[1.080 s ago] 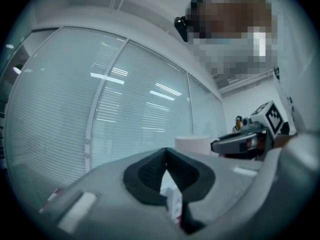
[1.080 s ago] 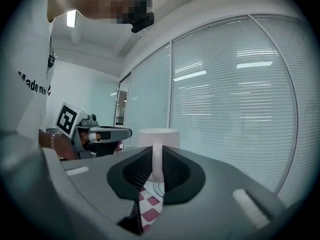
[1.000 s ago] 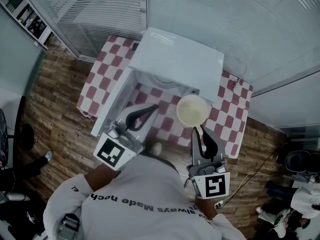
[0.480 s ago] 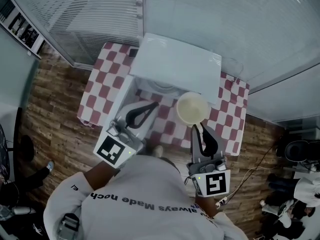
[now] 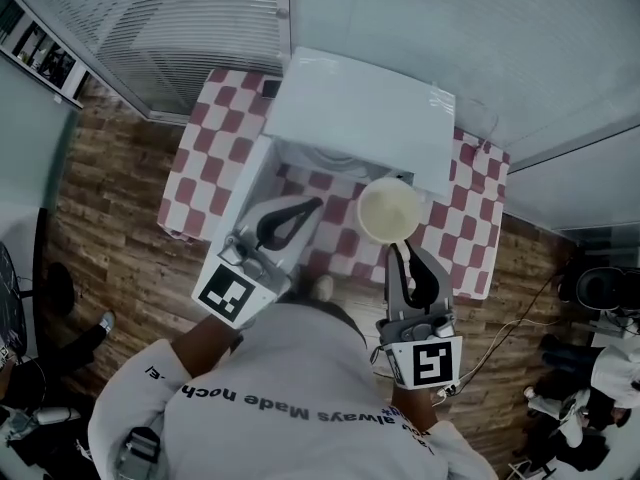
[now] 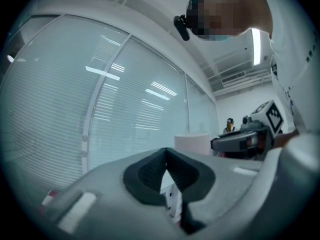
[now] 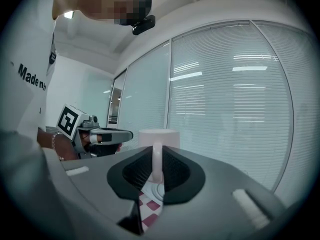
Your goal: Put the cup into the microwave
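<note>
A cream cup [image 5: 388, 211] hangs just in front of the white microwave [image 5: 355, 118], at the right side of its open cavity. My right gripper [image 5: 398, 252] is shut on the cup's handle [image 7: 157, 164], which stands upright between the jaws in the right gripper view, with the cup's body [image 7: 159, 137] beyond. The microwave door [image 5: 232, 206] stands swung open at the left. My left gripper [image 5: 312, 206] is shut on nothing, next to that door and in front of the opening. The turntable [image 5: 328, 163] shows inside.
The microwave rests on a small table with a red-and-white checked cloth [image 5: 205, 158], and wooden floor [image 5: 110, 198] lies around it. Glass walls with blinds [image 5: 200, 18] rise behind. A cable [image 5: 500, 343] and people [image 5: 600, 388] are at the lower right.
The cup and right gripper have edged slightly up toward the microwave's opening. The left gripper has stayed by the open door. Both grips are unchanged.
</note>
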Action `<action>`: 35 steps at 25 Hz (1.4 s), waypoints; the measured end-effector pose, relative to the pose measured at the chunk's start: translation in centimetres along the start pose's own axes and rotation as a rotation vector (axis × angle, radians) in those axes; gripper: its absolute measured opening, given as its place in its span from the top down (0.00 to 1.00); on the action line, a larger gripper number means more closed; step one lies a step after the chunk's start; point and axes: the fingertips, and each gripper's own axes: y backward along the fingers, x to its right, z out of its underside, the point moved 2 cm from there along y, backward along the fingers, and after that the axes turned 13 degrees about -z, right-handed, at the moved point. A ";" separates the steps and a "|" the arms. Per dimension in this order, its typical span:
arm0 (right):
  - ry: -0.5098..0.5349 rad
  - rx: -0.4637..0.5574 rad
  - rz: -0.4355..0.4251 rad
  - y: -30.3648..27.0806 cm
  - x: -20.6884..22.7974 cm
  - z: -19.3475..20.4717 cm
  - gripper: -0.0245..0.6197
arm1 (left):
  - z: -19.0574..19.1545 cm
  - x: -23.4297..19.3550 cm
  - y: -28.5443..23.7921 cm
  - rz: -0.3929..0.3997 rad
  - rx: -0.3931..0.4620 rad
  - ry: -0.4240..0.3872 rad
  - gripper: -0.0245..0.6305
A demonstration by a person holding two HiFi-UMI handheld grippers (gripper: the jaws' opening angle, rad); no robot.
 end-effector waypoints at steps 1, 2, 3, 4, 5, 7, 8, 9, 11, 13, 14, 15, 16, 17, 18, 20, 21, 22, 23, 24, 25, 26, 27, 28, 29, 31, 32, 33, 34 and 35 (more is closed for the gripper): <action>-0.004 -0.006 -0.002 -0.1 0.0 0.4 0.90 | 0.4 0.0 0.0 -0.002 -0.004 -0.001 0.96; -0.009 -0.012 -0.003 -0.1 0.0 0.9 0.90 | 0.8 -0.1 0.0 -0.003 -0.007 -0.002 0.96; -0.014 -0.018 -0.004 -0.2 -0.1 1.4 0.90 | 1.1 -0.1 -0.1 -0.003 -0.009 -0.002 0.96; -0.018 -0.024 -0.005 -0.3 -0.1 1.8 0.90 | 1.5 -0.1 -0.1 -0.003 -0.011 -0.001 0.96; -0.022 -0.029 -0.007 -0.3 -0.1 2.3 0.90 | 1.8 0.0 -0.1 -0.003 -0.013 0.001 0.96; -0.027 -0.037 -0.009 -0.5 -0.1 3.2 0.90 | 2.6 0.0 -0.1 -0.003 -0.022 0.002 0.96; -0.028 -0.042 -0.010 -0.7 -0.1 3.7 0.90 | 3.0 0.0 -0.1 -0.004 -0.026 0.003 0.96; -0.030 -0.046 -0.010 -0.9 -0.1 4.2 0.90 | 3.3 -0.1 -0.1 -0.004 -0.027 0.004 0.96; -0.035 -0.052 -0.010 -1.3 -0.2 5.2 0.90 | 4.0 -0.2 0.0 -0.001 -0.030 0.003 0.96; -0.038 -0.056 -0.010 -1.6 -0.2 6.0 0.90 | 4.7 -0.3 -0.1 0.002 -0.037 0.006 0.96; -0.038 -0.058 -0.010 -1.7 -0.2 6.5 0.90 | 5.1 -0.4 -0.1 0.002 -0.039 0.008 0.96; -0.037 -0.061 -0.011 -1.8 -0.2 6.9 0.90 | 5.4 -0.4 -0.2 0.001 -0.039 0.010 0.96; -0.038 -0.063 -0.011 -2.0 -0.3 7.3 0.90 | 5.8 -0.5 -0.3 0.000 -0.037 0.012 0.96; -0.040 -0.065 -0.011 -2.1 -0.3 7.7 0.90 | 6.2 -0.5 -0.3 -0.003 -0.037 0.014 0.96; -0.046 -0.065 -0.009 -2.2 -0.4 8.1 0.90 | 6.6 -0.6 -0.3 -0.006 -0.041 0.017 0.96; -0.069 -0.051 0.006 -2.7 -0.2 8.6 0.90 | 7.6 -0.8 -0.4 -0.012 -0.057 0.024 0.96; -0.077 -0.042 0.013 -3.0 0.0 8.8 0.90 | 8.1 -1.0 -0.5 -0.014 -0.064 0.026 0.96; -0.077 -0.038 0.018 -3.3 0.2 9.0 0.90 | 8.5 -1.1 -0.7 -0.015 -0.069 0.027 0.96; -0.075 -0.038 0.020 -3.5 0.3 9.4 0.90 | 8.9 -1.2 -0.9 -0.017 -0.072 0.028 0.96; -0.072 -0.041 0.022 -3.7 0.4 9.8 0.90 | 9.3 -1.4 -1.1 -0.019 -0.075 0.029 0.96; -0.069 -0.049 0.021 -3.9 0.5 10.2 0.90 | 9.7 -1.5 -1.3 -0.022 -0.077 0.030 0.96; -0.064 -0.060 0.018 -4.1 0.6 10.8 0.90 | 10.1 -1.7 -1.4 -0.026 -0.077 0.031 0.96; -0.061 -0.071 0.014 -4.3 0.6 11.4 0.90 | 10.4 -1.8 -1.6 -0.030 -0.074 0.032 0.96; -0.062 -0.073 0.014 -4.6 0.7 11.9 0.90 | 10.8 -2.0 -1.8 -0.034 -0.069 0.033 0.96; -0.066 -0.071 0.017 -4.8 0.8 12.3 0.90 | 11.1 -2.1 -1.9 -0.038 -0.061 0.032 0.96; -0.064 -0.090 0.012 -5.1 0.9 13.5 0.90 | 11.9 -2.2 -2.2 -0.041 -0.048 0.029 0.96; -0.060 -0.103 0.009 -5.2 1.0 14.2 0.90 | 12.3 -2.3 -2.4 -0.041 -0.047 0.031 0.96; -0.059 -0.110 0.007 -5.4 1.1 14.7 0.90 | 12.8 -2.4 -2.6 -0.042 -0.048 0.036 0.96; -0.060 -0.111 0.007 -5.7 1.2 15.1 0.90 | 13.3 -2.5 -2.8 -0.044 -0.051 0.041 0.96; -0.065 -0.107 0.009 -6.1 1.4 15.5 0.90 | 13.7 -2.7 -3.0 -0.046 -0.054 0.043 0.96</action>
